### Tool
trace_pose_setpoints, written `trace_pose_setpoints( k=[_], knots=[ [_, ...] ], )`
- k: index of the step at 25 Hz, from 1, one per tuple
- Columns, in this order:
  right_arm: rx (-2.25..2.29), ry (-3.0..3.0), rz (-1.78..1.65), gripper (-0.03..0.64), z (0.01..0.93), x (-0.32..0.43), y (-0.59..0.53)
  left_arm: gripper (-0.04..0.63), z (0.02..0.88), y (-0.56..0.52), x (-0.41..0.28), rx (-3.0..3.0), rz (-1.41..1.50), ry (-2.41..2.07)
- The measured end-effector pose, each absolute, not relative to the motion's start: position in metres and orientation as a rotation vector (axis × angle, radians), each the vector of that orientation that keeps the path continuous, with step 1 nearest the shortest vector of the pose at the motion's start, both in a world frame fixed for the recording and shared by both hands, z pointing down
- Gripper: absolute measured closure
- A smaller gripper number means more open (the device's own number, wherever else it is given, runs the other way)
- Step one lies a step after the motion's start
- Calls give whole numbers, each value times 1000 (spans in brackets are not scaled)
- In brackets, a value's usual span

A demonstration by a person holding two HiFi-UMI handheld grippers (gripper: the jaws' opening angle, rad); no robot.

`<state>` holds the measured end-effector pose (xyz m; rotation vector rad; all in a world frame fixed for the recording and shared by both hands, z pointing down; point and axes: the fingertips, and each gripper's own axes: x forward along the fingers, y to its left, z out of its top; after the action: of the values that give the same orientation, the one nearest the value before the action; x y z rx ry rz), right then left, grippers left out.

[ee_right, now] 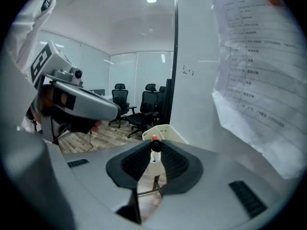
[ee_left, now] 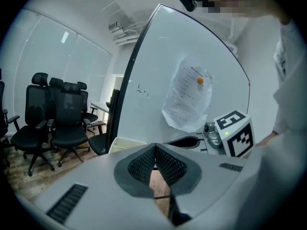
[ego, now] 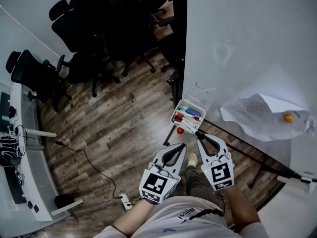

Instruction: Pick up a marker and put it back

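Head view puts you on a wood floor [ego: 124,123] beside a whiteboard [ego: 237,43], with black chairs [ego: 89,29] beyond. A paper sheet [ego: 262,115] hangs there under an orange magnet [ego: 288,117]. Your right gripper [ego: 198,134] pinches a marker [ee_right: 155,146] beside the tray [ego: 197,106]. Your left gripper [ego: 183,146] is closed on nothing.

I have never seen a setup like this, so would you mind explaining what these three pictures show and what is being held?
There is no robot arm: a person holds a two-jaw gripper in each hand. The head view looks down on the left gripper and right gripper, facing a whiteboard with a tray of markers and a paper sheet under an orange magnet. The other two pictures look along each gripper's jaws. The left jaws are together with nothing between them. The right jaws grip a dark marker, seen end-on.
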<state>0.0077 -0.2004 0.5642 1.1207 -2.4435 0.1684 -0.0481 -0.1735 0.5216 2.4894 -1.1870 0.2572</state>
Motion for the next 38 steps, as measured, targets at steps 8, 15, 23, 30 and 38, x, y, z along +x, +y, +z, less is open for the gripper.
trace_pose_setpoints(
  k=[8,15,23,30,38],
  knots=[
    [1170,-2537,178,545,508,12,-203,584,495,-175,-48,2541,214,-1197],
    [1191,-2651,170,545,447,13,-201,584,457,-184,-47,2593,127,-1189],
    [1202,-2736,164,545,399,12,-199,584,417,-186,-49,2646,55,-1191],
    [1213,-2785,107,545,374,11,-200,584,392,-185,-50,2689,1,-1214],
    [1210,-2799,84,545,361,9,-199,584,375,-185,-51,2737,-9,-1243]
  ],
)
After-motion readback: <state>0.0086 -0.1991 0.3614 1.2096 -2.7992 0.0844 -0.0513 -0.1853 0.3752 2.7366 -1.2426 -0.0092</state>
